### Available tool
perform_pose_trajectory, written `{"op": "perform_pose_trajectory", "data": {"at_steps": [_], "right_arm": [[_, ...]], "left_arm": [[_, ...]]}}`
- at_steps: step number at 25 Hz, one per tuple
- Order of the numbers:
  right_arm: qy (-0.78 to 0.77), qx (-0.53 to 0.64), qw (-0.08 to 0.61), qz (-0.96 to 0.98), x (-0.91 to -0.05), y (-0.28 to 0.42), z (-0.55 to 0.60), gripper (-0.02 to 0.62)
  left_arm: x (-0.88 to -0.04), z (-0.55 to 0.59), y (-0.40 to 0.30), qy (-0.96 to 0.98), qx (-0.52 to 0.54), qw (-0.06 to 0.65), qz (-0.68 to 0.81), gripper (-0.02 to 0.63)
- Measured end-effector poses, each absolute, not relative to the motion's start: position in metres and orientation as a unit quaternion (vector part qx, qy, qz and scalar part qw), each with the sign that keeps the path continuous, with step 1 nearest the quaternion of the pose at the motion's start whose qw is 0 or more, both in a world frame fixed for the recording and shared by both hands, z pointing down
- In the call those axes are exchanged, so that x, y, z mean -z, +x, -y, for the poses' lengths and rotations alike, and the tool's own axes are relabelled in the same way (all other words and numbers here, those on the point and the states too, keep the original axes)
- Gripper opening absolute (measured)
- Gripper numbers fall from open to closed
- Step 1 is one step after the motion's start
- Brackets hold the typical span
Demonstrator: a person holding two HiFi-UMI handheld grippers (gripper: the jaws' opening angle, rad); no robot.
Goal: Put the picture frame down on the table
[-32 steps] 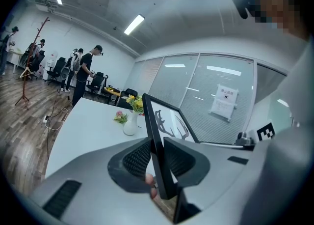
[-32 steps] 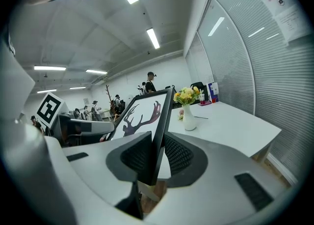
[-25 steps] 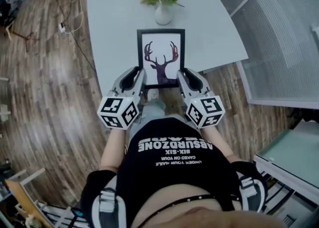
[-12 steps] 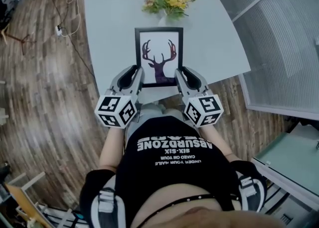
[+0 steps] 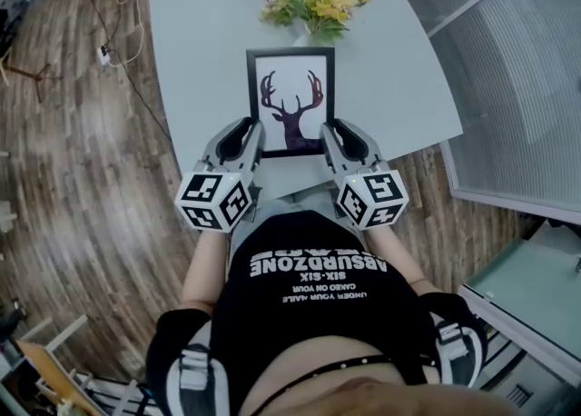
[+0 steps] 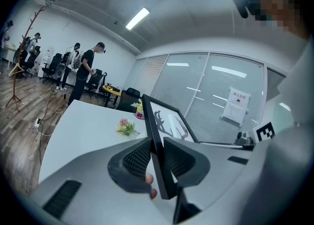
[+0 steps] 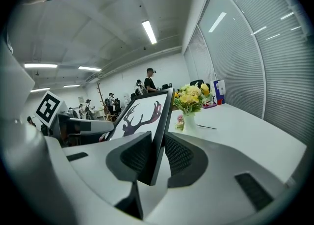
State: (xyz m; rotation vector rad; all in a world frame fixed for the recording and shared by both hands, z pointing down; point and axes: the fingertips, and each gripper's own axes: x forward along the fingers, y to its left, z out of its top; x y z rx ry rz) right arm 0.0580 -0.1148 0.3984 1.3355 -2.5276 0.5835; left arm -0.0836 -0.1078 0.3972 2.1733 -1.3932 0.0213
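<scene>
The picture frame [image 5: 290, 101], black-edged with a dark deer silhouette on white, is held over the near part of the grey table [image 5: 204, 60], face up toward me. My left gripper [image 5: 253, 137] is shut on its lower left edge and my right gripper [image 5: 328, 137] on its lower right edge. In the left gripper view the frame's edge [image 6: 156, 135] runs between the ribbed pads of the left gripper [image 6: 157, 159]. The right gripper view shows the frame [image 7: 140, 116] tilted, pinched in the right gripper [image 7: 156, 156]. Whether its lower edge touches the table is hidden.
A white vase [image 7: 189, 120] of yellow flowers [image 5: 315, 1] stands just beyond the frame's top. A glass partition with blinds [image 5: 513, 69] runs along the right. Cables [image 5: 118, 42] lie on the wood floor at left. People [image 6: 86, 74] stand far off.
Both grippers and the frame have shifted slightly away from me, toward the vase; the frame's top now covers the vase body. The grip is unchanged.
</scene>
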Motion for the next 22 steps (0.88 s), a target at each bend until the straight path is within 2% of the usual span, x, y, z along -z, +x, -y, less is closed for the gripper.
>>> {"op": "perform_pose_trajectory", "data": {"at_steps": [22], "right_arm": [[0.473, -0.229, 0.156, 0.836, -0.449, 0.059, 0.136, 0.098]], "left_arm": [[-0.455, 0.133, -0.081, 0.804, -0.046, 0.331, 0.491, 0.092]]}}
